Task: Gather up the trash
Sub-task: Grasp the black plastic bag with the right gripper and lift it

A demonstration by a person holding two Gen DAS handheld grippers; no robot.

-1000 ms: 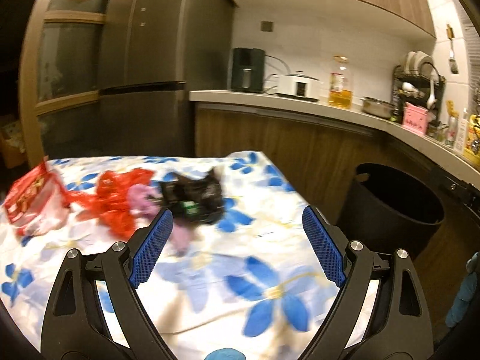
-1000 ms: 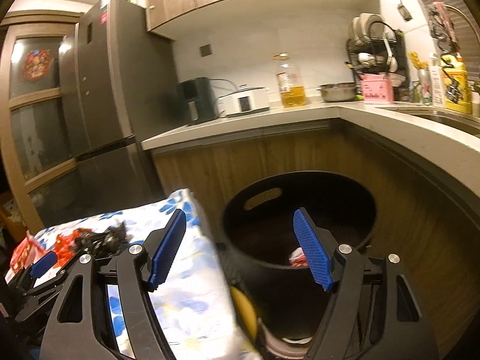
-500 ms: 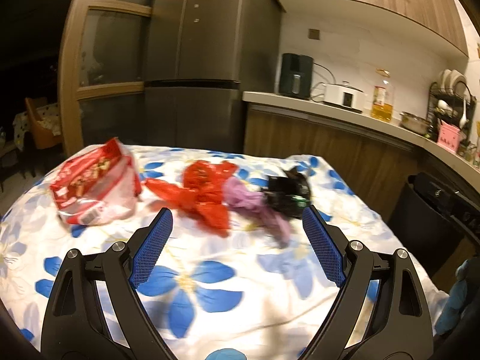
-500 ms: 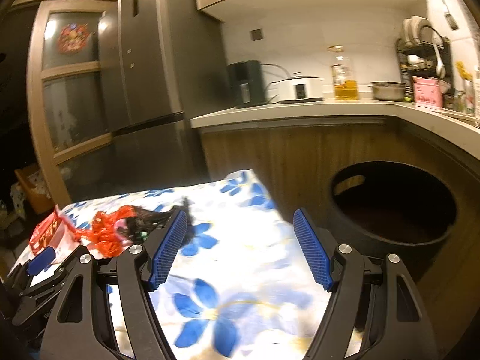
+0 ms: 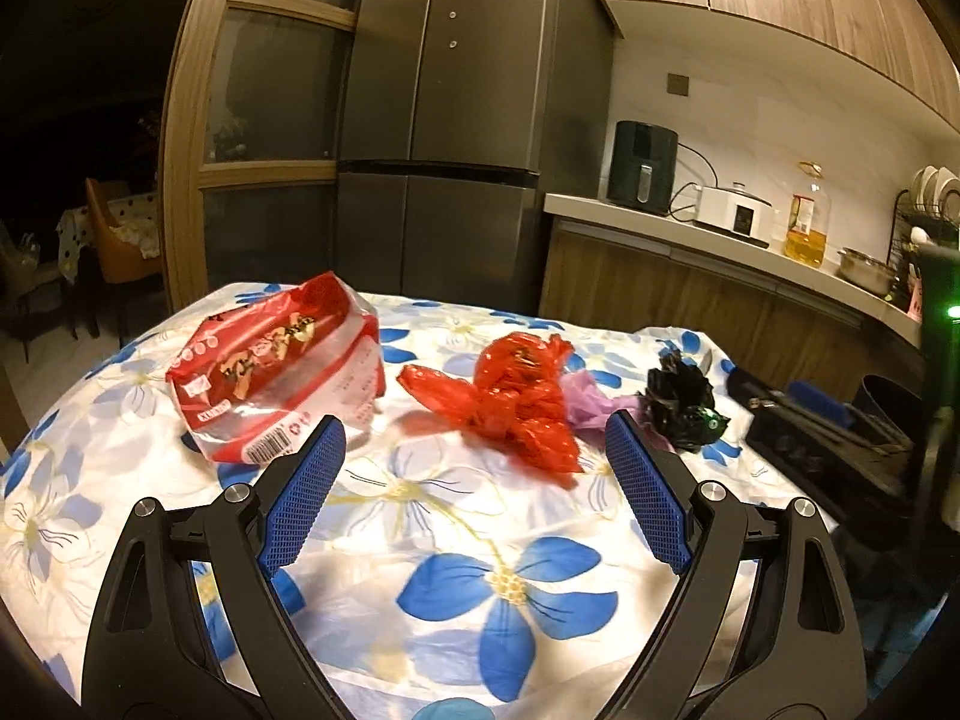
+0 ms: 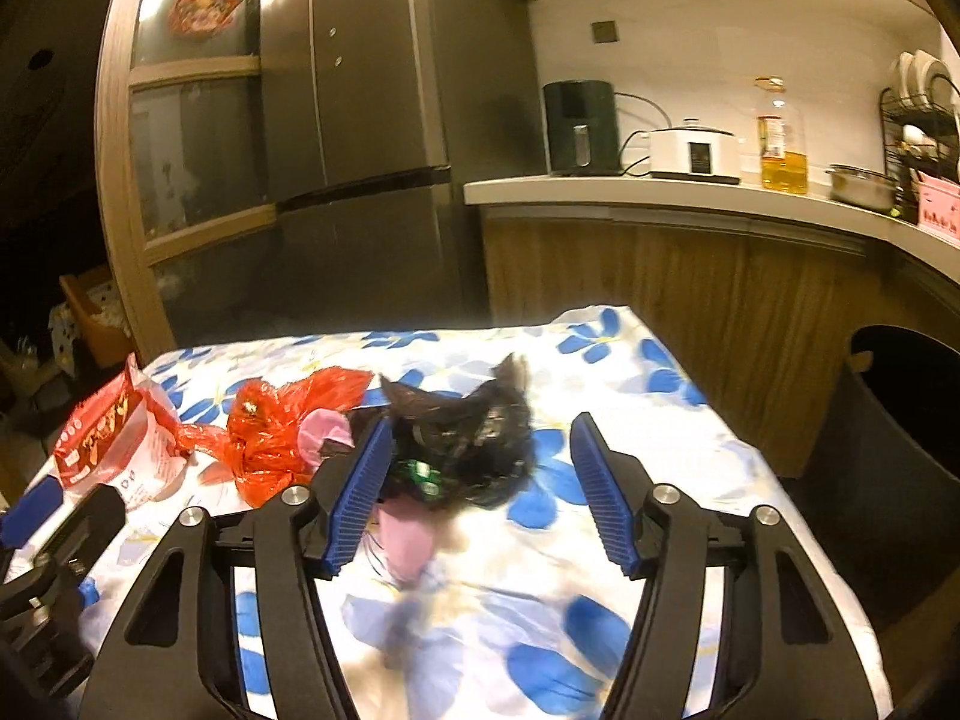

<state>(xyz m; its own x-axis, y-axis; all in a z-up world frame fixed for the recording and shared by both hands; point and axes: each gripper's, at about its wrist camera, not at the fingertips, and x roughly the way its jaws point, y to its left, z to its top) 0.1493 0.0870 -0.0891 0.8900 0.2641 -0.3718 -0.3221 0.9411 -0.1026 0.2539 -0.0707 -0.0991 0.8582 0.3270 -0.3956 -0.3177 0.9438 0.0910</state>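
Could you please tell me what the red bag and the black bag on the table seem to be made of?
Red bag: thin glossy plastic film, probably; it is translucent, crinkled and glinting. Black bag: likely similar thin plastic, crumpled and opaque, though blurred.

Bench [image 5: 456, 540] has a white cloth with blue flowers over it. Sitting on it in a rough row: a red-and-clear snack bag [image 5: 282, 372] at the left, a crumpled red bag [image 5: 516, 396], a pink scrap [image 6: 324, 432], then a black wad [image 6: 462, 444] at the right.
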